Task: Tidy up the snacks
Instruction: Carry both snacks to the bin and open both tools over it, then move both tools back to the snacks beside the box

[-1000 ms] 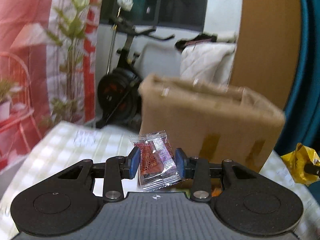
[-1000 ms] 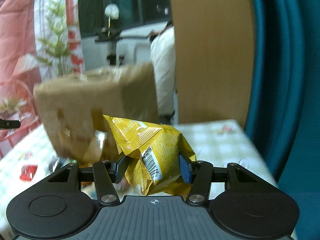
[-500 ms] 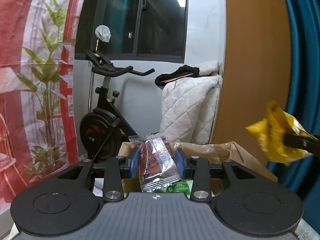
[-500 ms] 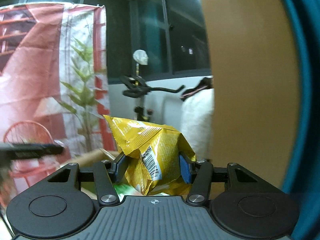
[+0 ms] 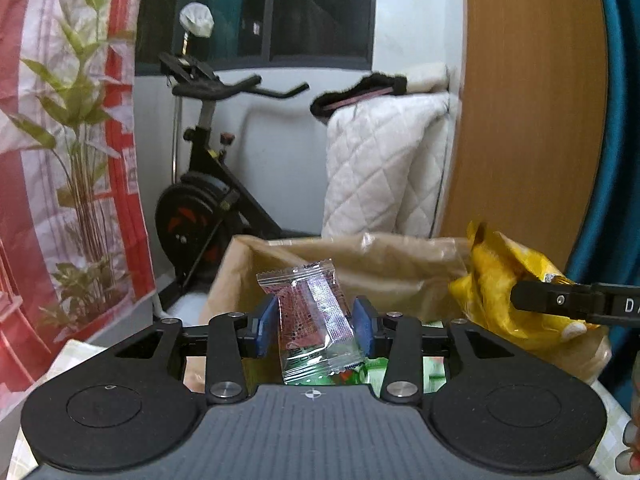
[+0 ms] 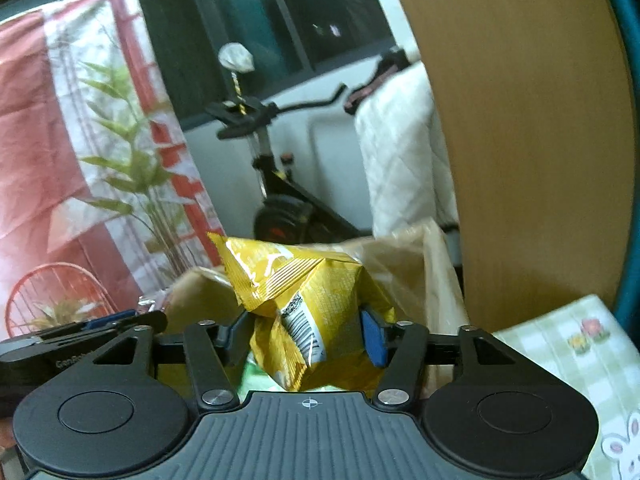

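A small clear packet with a red print (image 5: 310, 316) stands upright between the blue pads of my left gripper (image 5: 314, 326), whose jaws are opening while the pads still touch its edges. My right gripper (image 6: 306, 336) grips a crumpled yellow snack bag (image 6: 308, 300), and its jaws are opening too, with the pads still against the bag. Both grippers hang over the open brown cardboard box (image 5: 360, 264), left gripper to the left of the right one. Green packets (image 5: 384, 376) lie inside the box. The left wrist view also shows the yellow snack bag (image 5: 500, 284) at the right.
The box stands on a table with a green checked cloth (image 6: 560, 352). Behind it are an exercise bike (image 5: 208, 200), a white quilted cover (image 5: 380, 160), a wooden panel (image 5: 520, 120) and a red plant-print curtain (image 5: 60, 160). A hand's fingertips (image 5: 630, 440) show at the lower right edge.
Both grippers rose from table height in front of the box to above its open top, carrying their snacks. The jaws of both now stand slightly wider.
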`<state>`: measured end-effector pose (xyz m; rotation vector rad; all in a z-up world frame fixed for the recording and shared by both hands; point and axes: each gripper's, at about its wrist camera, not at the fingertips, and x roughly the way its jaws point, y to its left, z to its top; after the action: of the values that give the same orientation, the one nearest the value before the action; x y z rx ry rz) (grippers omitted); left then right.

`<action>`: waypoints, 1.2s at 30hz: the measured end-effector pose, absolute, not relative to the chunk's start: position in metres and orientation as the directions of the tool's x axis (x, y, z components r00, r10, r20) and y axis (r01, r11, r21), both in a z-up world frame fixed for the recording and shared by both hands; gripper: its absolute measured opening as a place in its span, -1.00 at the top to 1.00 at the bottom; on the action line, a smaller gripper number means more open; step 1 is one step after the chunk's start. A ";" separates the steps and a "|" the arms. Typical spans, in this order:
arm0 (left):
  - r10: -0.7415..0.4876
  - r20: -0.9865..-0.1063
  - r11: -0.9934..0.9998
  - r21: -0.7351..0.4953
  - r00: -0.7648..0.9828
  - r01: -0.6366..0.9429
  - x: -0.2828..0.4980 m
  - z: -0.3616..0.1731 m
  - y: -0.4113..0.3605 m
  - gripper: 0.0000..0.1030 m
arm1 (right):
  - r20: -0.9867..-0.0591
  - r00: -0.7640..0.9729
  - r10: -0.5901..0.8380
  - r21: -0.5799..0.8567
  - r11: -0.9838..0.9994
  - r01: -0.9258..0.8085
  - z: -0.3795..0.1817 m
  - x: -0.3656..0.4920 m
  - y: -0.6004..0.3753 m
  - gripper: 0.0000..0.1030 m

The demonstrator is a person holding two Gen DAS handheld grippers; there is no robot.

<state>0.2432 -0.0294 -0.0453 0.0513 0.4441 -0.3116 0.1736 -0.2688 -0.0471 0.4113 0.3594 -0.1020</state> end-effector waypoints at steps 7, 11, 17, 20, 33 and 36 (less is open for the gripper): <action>-0.288 -0.434 0.948 -0.001 0.853 0.320 0.224 -0.041 -0.021 -0.02 | -0.324 0.945 -0.042 0.327 0.932 0.153 -0.044 0.145 -0.269 -0.31; -0.298 -0.433 0.947 -0.025 0.851 0.319 0.207 -0.037 -0.011 -0.02 | -0.306 0.951 -0.040 0.280 0.951 0.130 -0.038 0.122 -0.272 -0.28; -0.323 -0.443 0.943 -0.075 0.836 0.324 0.169 -0.044 0.013 -0.02 | -0.303 0.953 -0.027 0.227 0.969 0.100 -0.048 0.077 -0.276 -0.25; -0.327 -0.456 0.944 -0.134 0.827 0.300 0.153 -0.052 0.031 -0.02 | -0.326 0.945 0.017 0.271 0.960 0.076 -0.065 0.058 -0.282 -0.25; -0.283 -0.587 0.959 -0.170 0.758 0.226 0.127 -0.118 0.050 0.00 | -0.625 0.765 0.154 0.270 0.962 0.027 -0.168 0.076 -0.236 0.63; -0.295 -0.598 0.955 -0.166 0.746 0.244 0.128 -0.123 0.044 0.00 | -0.652 0.742 0.155 0.262 0.965 0.029 -0.177 0.090 -0.218 0.74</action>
<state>0.1279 0.0438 -0.1234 -0.0789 0.6671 -0.2953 0.0897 -0.2181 -0.1773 0.2641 0.7334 0.0700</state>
